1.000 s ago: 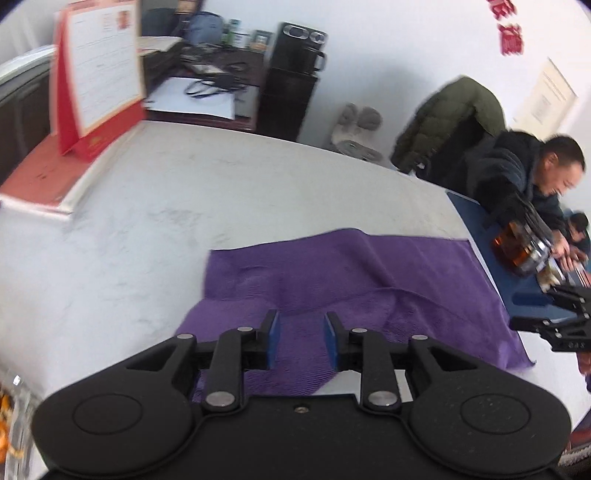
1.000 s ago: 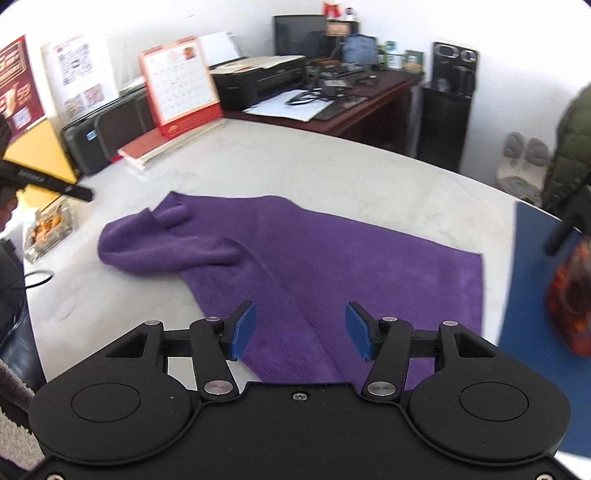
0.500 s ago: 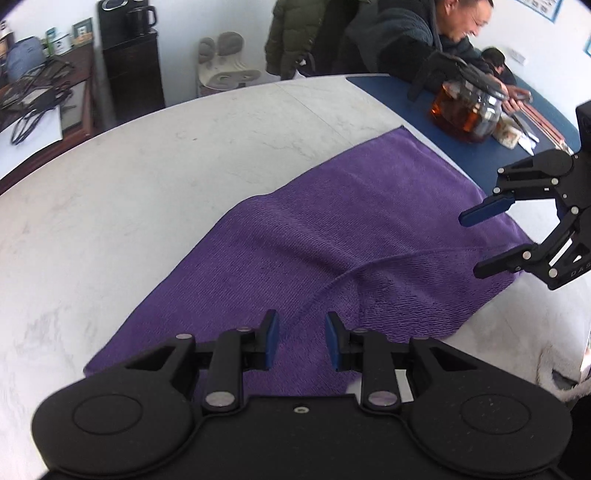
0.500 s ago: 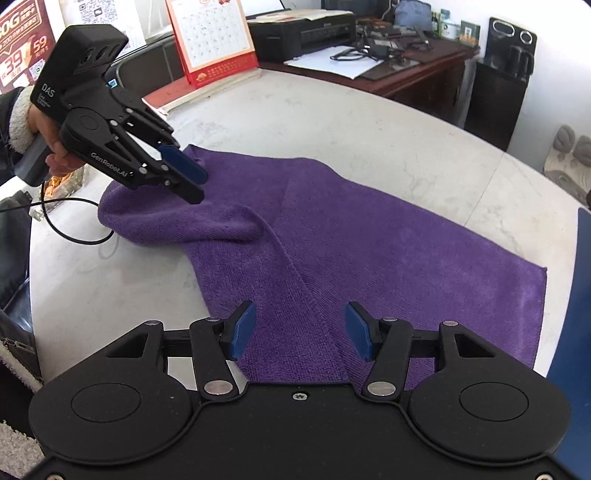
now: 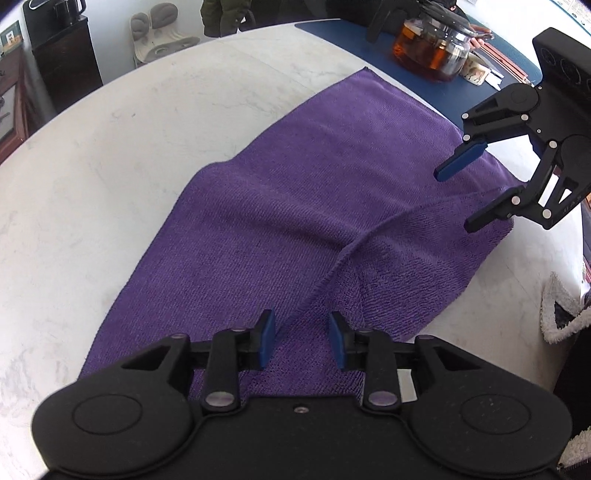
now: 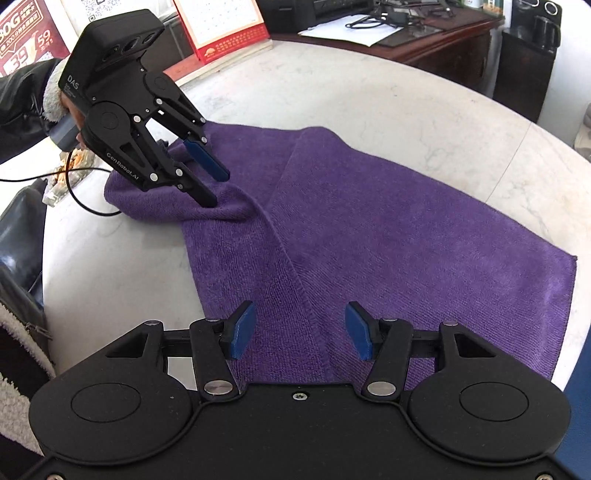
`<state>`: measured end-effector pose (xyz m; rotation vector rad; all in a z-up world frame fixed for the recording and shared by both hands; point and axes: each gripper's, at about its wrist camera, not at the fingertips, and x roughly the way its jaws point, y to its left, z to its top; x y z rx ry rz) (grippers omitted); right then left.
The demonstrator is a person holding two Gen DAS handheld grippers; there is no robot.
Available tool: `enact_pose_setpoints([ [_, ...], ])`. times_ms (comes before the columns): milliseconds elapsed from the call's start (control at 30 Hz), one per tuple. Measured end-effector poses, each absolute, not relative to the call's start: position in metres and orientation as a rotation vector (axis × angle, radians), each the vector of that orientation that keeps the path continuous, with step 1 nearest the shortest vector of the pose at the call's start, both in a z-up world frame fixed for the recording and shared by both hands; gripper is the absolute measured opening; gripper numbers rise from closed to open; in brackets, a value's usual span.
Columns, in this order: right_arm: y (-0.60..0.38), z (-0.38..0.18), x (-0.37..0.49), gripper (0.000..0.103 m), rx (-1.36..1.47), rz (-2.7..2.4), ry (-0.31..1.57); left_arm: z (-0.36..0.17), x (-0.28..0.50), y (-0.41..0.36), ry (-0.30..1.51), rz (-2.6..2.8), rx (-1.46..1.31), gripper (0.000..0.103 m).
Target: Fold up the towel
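A purple towel [image 5: 277, 206] lies spread on the white marble table [image 5: 92, 166], its left end bunched and one layer lapped over another along a hem line. My left gripper [image 5: 301, 325] hovers open just above that hem at the bunched end; nothing is pressed between its blue pads. From the right wrist view the left gripper [image 6: 218, 190] points down at the rumpled end of the towel [image 6: 388, 229]. My right gripper [image 6: 300, 314] stands open over the hem near the front edge. In the left wrist view the right gripper [image 5: 456, 202] hangs above the towel's right end.
A glass teapot [image 5: 430, 48] of tea stands on a blue mat beyond the towel's far corner. A red desk calendar [image 6: 221, 26] and a snack packet [image 6: 66, 177] with a black cable [image 6: 85, 199] sit at the left. A fleece-cuffed sleeve [image 5: 561, 314] is at the table edge.
The left gripper has swung round, rolled and sunk onto the towel's bunched left end. The right gripper has dropped closer to the towel's near edge. The towel lies as before.
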<state>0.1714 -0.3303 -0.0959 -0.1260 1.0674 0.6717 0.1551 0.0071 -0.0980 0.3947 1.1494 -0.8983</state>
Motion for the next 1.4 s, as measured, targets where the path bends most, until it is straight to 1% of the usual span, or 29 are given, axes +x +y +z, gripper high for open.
enact_pose_setpoints([
  [67,-0.331,-0.098,0.171,0.052,-0.127,0.679,1.079,-0.098,0.153,0.008,1.144,-0.906,0.396,0.027],
  [167,-0.332,-0.099,0.169,0.052,-0.132,0.691,1.09,-0.095,0.148,0.011,1.139,-0.92,0.391,0.022],
  [200,-0.332,-0.099,0.169,0.05,-0.133,0.695,1.091,-0.094,0.145,0.011,1.137,-0.929,0.395,0.021],
  [300,-0.332,-0.097,0.168,0.047,-0.147,0.703,1.089,-0.089,0.136,0.012,1.132,-0.965,0.412,0.021],
  [467,-0.331,-0.097,0.166,0.047,-0.17,0.713,1.093,-0.089,0.126,0.009,1.12,-0.977,0.463,0.021],
  [667,-0.329,-0.099,0.167,0.047,-0.197,0.716,1.106,-0.089,0.137,0.001,1.067,-0.948,0.466,0.022],
  [800,-0.33,-0.099,0.169,0.047,-0.188,0.714,1.113,-0.093,0.146,-0.003,1.081,-0.982,0.436,0.025],
  [967,-0.333,-0.102,0.17,0.047,-0.171,0.708,1.121,-0.101,0.152,-0.005,1.118,-1.008,0.449,0.025],
  [1000,-0.333,-0.103,0.17,0.047,-0.168,0.707,1.122,-0.102,0.152,-0.005,1.126,-1.012,0.443,0.023],
  [1067,-0.335,-0.103,0.171,0.047,-0.162,0.707,1.124,-0.103,0.151,-0.004,1.137,-1.013,0.437,0.023],
  [1167,-0.336,-0.103,0.17,0.047,-0.16,0.702,1.121,-0.102,0.146,-0.002,1.143,-1.011,0.436,0.015],
  [1200,-0.336,-0.102,0.17,0.042,-0.16,0.701,1.121,-0.101,0.142,0.0,1.141,-1.01,0.44,0.013],
  [1300,-0.338,-0.101,0.17,0.041,-0.155,0.695,1.121,-0.098,0.135,0.004,1.14,-1.011,0.444,0.01],
  [1367,-0.339,-0.101,0.17,0.034,-0.158,0.699,1.127,-0.095,0.129,0.007,1.139,-1.007,0.446,0.009],
  [1400,-0.339,-0.101,0.17,0.034,-0.16,0.703,1.131,-0.093,0.126,0.008,1.139,-1.004,0.446,0.009],
])
